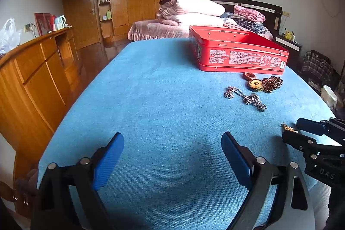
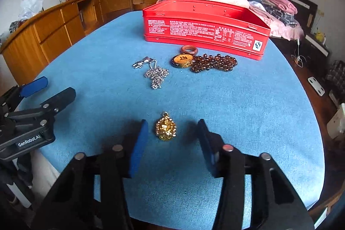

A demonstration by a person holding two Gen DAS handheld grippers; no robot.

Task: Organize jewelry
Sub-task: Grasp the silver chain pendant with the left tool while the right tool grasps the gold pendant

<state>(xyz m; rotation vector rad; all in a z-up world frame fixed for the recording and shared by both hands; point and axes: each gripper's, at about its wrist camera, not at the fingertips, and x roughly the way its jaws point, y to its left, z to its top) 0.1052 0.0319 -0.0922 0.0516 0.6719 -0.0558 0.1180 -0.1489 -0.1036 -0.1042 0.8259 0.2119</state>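
An open red tin box (image 2: 204, 29) stands at the far side of the blue cloth; it also shows in the left wrist view (image 1: 237, 51). In front of it lie a brown ring (image 2: 189, 49), a gold medallion (image 2: 182, 60), a dark bead bracelet (image 2: 214, 63) and a silver chain (image 2: 154, 74). A gold pendant (image 2: 165, 127) lies on the cloth between my right gripper's open fingers. My right gripper (image 2: 172, 143) is open around it, not touching. My left gripper (image 1: 172, 154) is open and empty over bare cloth, to the left.
The blue cloth (image 1: 151, 89) covers a table. A wooden sideboard (image 1: 32, 70) runs along the left. A bed with stacked pillows (image 1: 189, 12) stands behind. Bags and clutter (image 1: 317, 66) sit on the floor at the right.
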